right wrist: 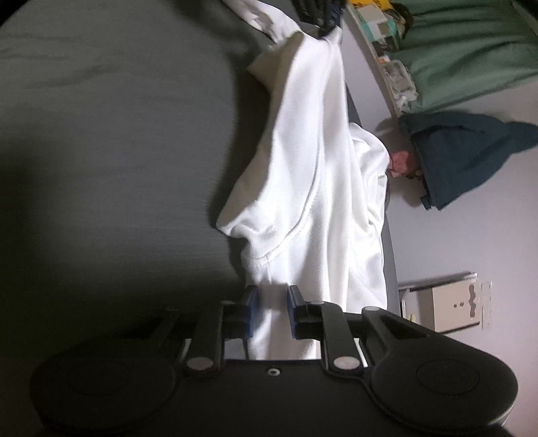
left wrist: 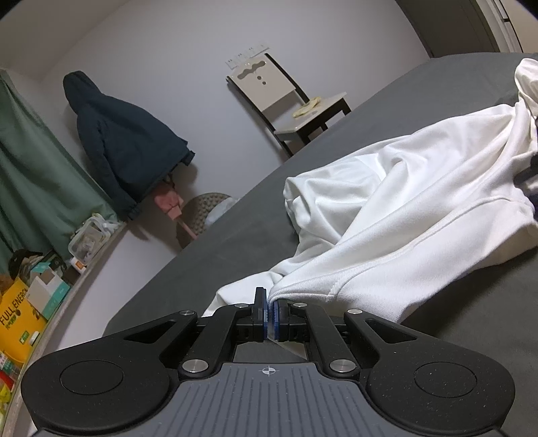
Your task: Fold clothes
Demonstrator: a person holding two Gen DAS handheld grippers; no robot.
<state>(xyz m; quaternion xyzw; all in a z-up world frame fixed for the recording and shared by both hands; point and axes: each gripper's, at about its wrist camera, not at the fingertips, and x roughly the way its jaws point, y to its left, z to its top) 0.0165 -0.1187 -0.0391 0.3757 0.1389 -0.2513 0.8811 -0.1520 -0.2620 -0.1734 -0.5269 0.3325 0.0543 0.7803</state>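
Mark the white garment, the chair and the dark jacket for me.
white garment (left wrist: 420,188), left wrist view, its bunched middle.
chair (left wrist: 265,84), left wrist view, the backrest panel.
dark jacket (left wrist: 124,134), left wrist view, the body below its hood.

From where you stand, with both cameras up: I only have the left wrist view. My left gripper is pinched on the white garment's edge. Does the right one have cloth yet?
Observer: The right gripper has the white garment between its fingers, but the jaws stand apart, not closed on it.
Operator: Which part of the garment is that?
Observer: A bunched end by a curved stitched seam; I cannot tell which part.
Operator: Can you see my left gripper from there?
Observer: Yes, the left gripper shows at the top, gripping the far end, with the cloth stretched between the two.
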